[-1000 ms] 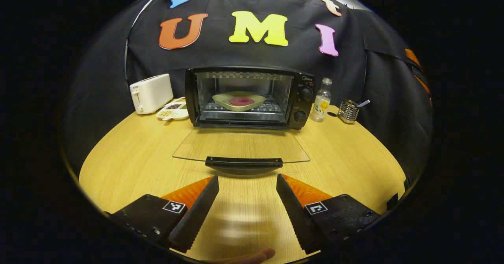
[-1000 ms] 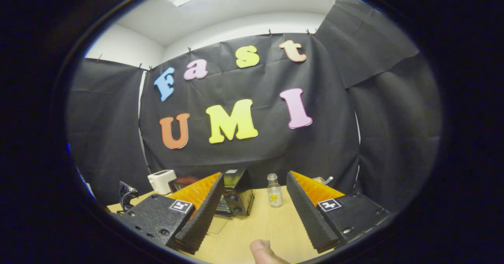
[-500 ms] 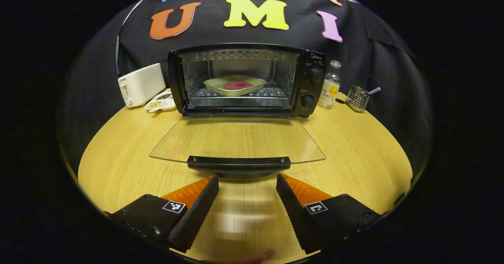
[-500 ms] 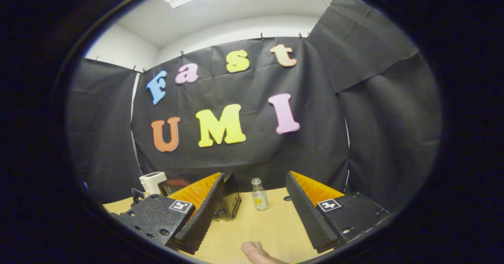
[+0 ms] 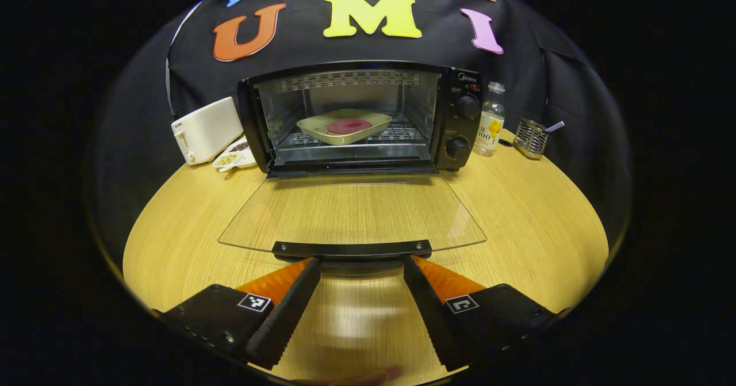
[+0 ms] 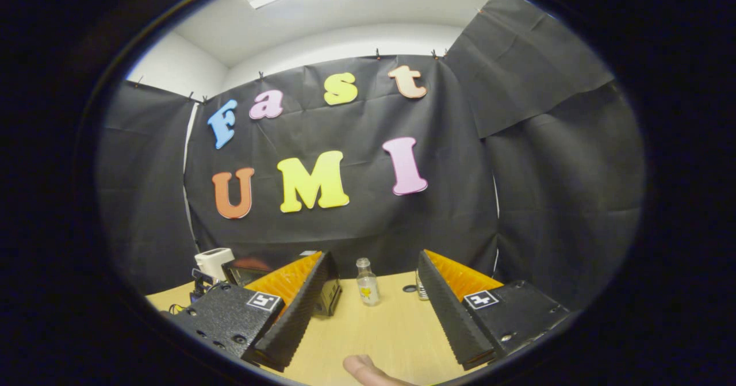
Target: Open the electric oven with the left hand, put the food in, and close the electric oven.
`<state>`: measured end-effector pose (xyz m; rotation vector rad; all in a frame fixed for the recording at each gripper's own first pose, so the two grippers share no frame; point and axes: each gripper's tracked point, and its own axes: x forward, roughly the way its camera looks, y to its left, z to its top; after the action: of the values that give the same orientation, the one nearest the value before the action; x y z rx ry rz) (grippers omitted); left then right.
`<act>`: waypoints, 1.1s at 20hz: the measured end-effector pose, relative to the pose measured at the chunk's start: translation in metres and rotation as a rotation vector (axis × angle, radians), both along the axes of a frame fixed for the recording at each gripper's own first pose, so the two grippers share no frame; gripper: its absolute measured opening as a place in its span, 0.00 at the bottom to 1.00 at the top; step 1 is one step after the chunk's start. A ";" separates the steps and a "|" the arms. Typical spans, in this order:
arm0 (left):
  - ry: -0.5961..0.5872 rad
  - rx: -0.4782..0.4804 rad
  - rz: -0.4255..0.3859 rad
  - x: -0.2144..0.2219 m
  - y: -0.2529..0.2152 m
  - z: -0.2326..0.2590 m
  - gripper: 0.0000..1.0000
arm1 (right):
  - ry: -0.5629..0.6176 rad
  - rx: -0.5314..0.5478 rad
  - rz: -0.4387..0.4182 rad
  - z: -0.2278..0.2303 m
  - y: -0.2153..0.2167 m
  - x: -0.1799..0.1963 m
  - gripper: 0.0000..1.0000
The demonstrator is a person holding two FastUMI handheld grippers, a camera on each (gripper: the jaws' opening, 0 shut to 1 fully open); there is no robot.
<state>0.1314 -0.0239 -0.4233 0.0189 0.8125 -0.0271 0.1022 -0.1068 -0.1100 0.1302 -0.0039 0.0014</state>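
In the left gripper view a black electric oven (image 5: 460,115) stands at the back of the round wooden table (image 5: 172,225). Its glass door (image 5: 351,210) lies folded down flat, and the door's black handle (image 5: 352,249) is just ahead of my left gripper (image 5: 361,271). That gripper is open and its jaws hold nothing. On the oven's rack sits a pale dish (image 5: 345,128) with a dark red round of food (image 5: 349,125). My right gripper (image 6: 372,271) is open and held high, aimed at the wall; part of the oven (image 6: 329,297) shows behind its left finger.
A white toaster (image 5: 206,129) and a small dish of grains (image 5: 234,157) sit left of the oven. A small bottle (image 5: 489,128) and a wire holder (image 5: 530,138) stand to its right. A fingertip (image 6: 368,370) shows at the bottom of the right gripper view.
My left gripper has moved forward to the folded-down door's handle, so the oven looks larger. The right gripper has swung right; the bottle and toaster slid left in its view.
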 end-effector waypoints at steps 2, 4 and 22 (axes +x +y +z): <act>0.000 -0.001 0.001 0.001 0.000 0.005 0.94 | -0.009 -0.005 -0.011 0.004 -0.003 -0.008 0.96; -0.012 -0.002 0.003 0.004 -0.001 0.015 0.94 | -0.015 -0.010 -0.026 0.007 -0.006 -0.016 0.96; -0.131 -0.023 -0.024 0.049 0.020 0.077 0.94 | -0.023 0.000 -0.095 0.016 -0.012 -0.072 1.00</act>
<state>0.1808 -0.0040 -0.3464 0.0089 0.6807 -0.0572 0.0303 -0.1183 -0.0941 0.1302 -0.0328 -0.0918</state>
